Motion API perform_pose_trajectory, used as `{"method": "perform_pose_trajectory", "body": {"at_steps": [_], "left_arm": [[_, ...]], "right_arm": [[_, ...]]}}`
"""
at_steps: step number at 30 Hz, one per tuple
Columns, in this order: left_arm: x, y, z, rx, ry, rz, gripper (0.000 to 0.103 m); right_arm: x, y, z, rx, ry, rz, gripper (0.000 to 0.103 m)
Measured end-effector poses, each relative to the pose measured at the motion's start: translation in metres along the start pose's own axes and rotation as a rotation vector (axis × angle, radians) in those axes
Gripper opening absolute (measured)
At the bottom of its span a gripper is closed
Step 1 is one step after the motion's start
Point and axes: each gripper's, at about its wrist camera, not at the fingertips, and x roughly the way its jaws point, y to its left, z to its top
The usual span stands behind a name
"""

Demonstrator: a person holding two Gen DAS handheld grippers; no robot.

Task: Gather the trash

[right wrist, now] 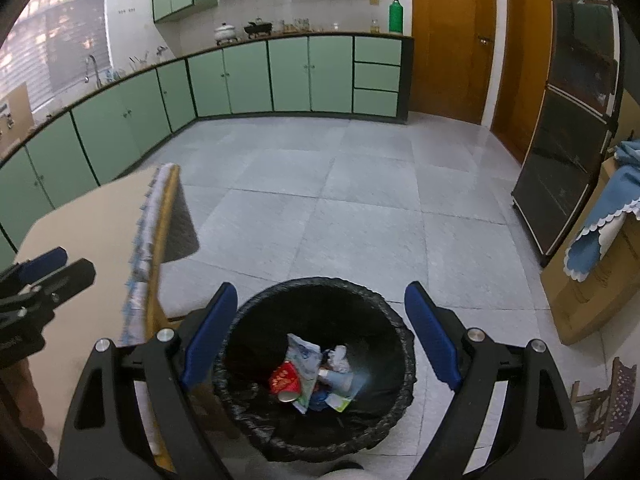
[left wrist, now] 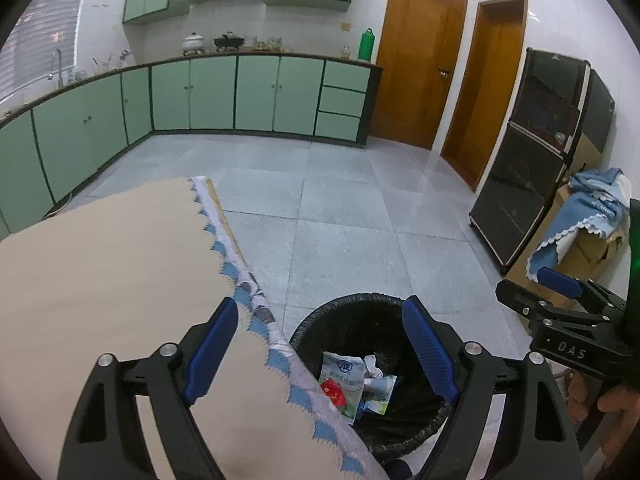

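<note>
I have both tools tilted downward over the floor beside the cloth-covered counter (left wrist: 100, 264). My left hand-held gripper (left wrist: 320, 354) has its jaws spread wide with nothing between them; its left finger hangs over the beige cloth, its right finger over the trash bin (left wrist: 352, 312). My right hand-held gripper (right wrist: 316, 334) is also spread wide and empty, and the bin's round black-lined mouth sits framed between its two blue pads (right wrist: 208, 336), below them on the tiled floor (right wrist: 340, 200). In the left wrist view the right tool shows at the right edge, apart from the left one. The trash already lies in the bottom of the bin: a white and green packet (right wrist: 306, 364), a red can (right wrist: 285, 380) against it, and crumpled white paper (right wrist: 340, 358) just beside them. The bin stands close against the counter's hanging cloth edge.
</note>
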Motion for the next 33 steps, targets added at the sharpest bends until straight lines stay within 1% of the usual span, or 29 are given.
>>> {"method": "perform_pose_trajectory", "body": {"at_steps": [4, 9, 13, 15, 17, 23, 33], "left_arm": [[-0.026, 0.002, -0.002, -0.004, -0.035, 0.012, 0.083], [-0.052, 0.004, -0.004, -0.009, -0.065, 0.025, 0.083], [-0.072, 0.009, -0.007, -0.018, -0.094, 0.041, 0.087], [-0.079, 0.010, -0.007, -0.018, -0.107, 0.053, 0.089], [-0.086, 0.012, -0.007, -0.020, -0.119, 0.064, 0.091], [-0.105, 0.016, -0.010, -0.034, -0.148, 0.087, 0.094], [-0.133, 0.017, -0.019, -0.045, -0.192, 0.134, 0.094]], "right_arm": [[-0.026, 0.012, 0.003, -0.012, -0.025, 0.014, 0.083], [-0.057, 0.024, 0.006, -0.020, -0.059, 0.016, 0.089], [-0.074, 0.030, 0.007, -0.023, -0.075, 0.023, 0.092], [-0.080, 0.032, 0.007, -0.022, -0.080, 0.027, 0.096], [-0.086, 0.034, 0.008, -0.019, -0.087, 0.037, 0.098], [-0.100, 0.043, 0.005, -0.023, -0.085, 0.058, 0.098], [-0.125, 0.060, -0.003, -0.045, -0.120, 0.090, 0.098]]}}
